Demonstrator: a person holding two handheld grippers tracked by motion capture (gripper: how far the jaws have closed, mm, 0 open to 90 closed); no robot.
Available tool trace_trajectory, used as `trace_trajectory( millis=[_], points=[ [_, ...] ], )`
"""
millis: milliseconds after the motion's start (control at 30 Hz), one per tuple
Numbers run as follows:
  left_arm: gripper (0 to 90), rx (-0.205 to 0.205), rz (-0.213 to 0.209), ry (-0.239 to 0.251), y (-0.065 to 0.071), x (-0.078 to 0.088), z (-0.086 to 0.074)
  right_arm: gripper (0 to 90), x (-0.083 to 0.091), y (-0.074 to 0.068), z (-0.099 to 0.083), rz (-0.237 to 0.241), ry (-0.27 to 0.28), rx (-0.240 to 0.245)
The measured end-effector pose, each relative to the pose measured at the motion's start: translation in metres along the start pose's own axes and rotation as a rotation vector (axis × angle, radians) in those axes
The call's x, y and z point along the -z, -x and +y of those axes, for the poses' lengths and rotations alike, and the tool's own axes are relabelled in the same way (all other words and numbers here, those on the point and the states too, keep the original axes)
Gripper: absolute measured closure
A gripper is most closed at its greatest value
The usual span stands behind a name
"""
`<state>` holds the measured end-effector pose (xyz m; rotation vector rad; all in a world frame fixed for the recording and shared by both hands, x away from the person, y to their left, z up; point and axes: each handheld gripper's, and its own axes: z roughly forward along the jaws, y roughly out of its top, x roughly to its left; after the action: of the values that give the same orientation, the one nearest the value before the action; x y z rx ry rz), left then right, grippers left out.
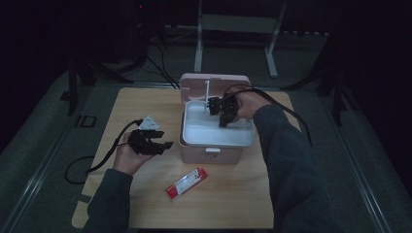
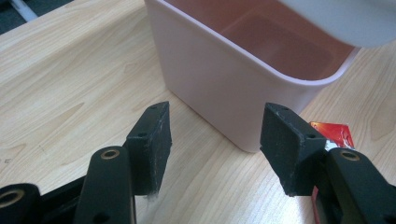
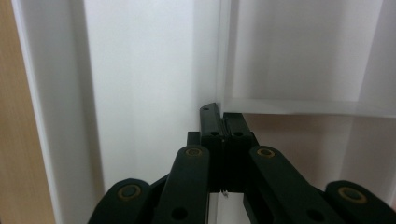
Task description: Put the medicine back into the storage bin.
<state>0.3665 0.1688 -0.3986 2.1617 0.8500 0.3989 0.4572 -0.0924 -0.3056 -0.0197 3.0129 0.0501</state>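
So the right hand-held gripper [image 1: 224, 112] is down inside the white tray [image 1: 204, 133] that sits in the top of the pink box [image 1: 211, 154], jaws pressed together. In the right gripper view they look clamped on a thin upright divider wall [image 3: 219, 56] of that tray, though I can't tell for sure that anything is between them. The box stands mid-desk [image 1: 145, 204] with its lid [image 1: 214, 82] flipped up at the back. The left hand-held gripper [image 1: 163, 144] hovers just left of the box, jaws spread wide with nothing in them. A red packet [image 1: 186, 183] lies on the desk in front of the box
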Motion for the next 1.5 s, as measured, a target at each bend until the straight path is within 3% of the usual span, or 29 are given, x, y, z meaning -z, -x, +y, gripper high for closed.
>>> trace_trajectory(
  millis=[400, 500, 600, 833, 1100, 1367, 1500],
  points=[
    [42.8, 0.000, -0.006, -0.008, 0.000, -0.004, 0.001, 89.5, 0.009, -0.009, -0.031, -0.013, -0.009, -0.030],
    [42.8, 0.000, -0.006, -0.008, 0.000, -0.004, 0.001, 89.5, 0.015, -0.010, -0.047, -0.017, 0.000, -0.050],
    [42.8, -0.001, -0.005, -0.007, 0.000, -0.004, 0.001, 89.5, 0.016, -0.010, -0.050, -0.018, -0.001, -0.055],
    [42.8, 0.003, -0.004, -0.006, 0.000, -0.003, 0.001, 89.5, 0.023, -0.013, -0.081, -0.019, -0.001, -0.103],
    [42.8, 0.002, -0.004, -0.011, -0.001, -0.003, 0.001, 89.5, 0.024, -0.015, -0.108, -0.018, 0.022, -0.148],
    [42.8, -0.002, -0.006, -0.015, -0.001, -0.003, 0.001, 89.5, 0.020, -0.017, -0.127, -0.016, 0.000, -0.178],
    [42.8, -0.002, -0.003, -0.015, -0.001, -0.003, 0.001, 89.4, 0.019, -0.017, -0.146, -0.025, 0.018, -0.222]
  ],
)
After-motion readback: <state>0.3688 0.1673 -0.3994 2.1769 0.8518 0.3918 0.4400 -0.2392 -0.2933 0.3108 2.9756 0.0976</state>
